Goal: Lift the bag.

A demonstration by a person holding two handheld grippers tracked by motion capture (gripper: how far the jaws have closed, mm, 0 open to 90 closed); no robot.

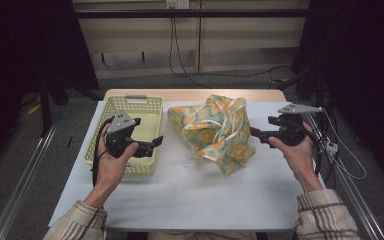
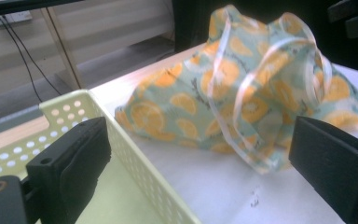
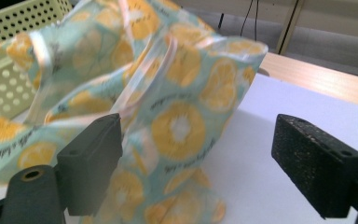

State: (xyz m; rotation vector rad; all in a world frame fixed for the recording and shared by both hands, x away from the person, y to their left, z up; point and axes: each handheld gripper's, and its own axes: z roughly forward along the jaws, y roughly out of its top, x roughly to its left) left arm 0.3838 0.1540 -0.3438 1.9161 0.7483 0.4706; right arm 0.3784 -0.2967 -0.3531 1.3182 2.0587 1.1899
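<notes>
A soft cloth bag point(image 1: 215, 131) with orange slices printed on pale green and thin white ribbon handles lies crumpled in a heap in the middle of the white worktop point(image 1: 190, 195). Part of it stands up in a peak, and its ribbon handles loop loosely over the top. Just to its left sits a pale yellow plastic basket point(image 1: 147, 107) with small round holes in its walls. The bag is beside the basket, not in it. The left tongs point(image 1: 156, 141) are held in the person's left hand point(image 1: 111, 165) over the front right part of the basket and point to the right, toward the bag. In the left gripper view the two black jaws stand wide apart with nothing between them; one jaw sits over the basket and the other over the white worktop, with the bag point(image 2: 242, 93) farther ahead. The right tongs point(image 1: 256, 134) are held in the person's right hand point(image 1: 297, 152) at the right side of the bag and point left, very near the cloth. In the right gripper view these jaws are wide apart too. The bag point(image 3: 168, 102) lies just ahead of them and shows above and behind the left jaw, but the pads do not press on the cloth. Both sleeves point(image 1: 325, 215) are checked cloth.
</notes>
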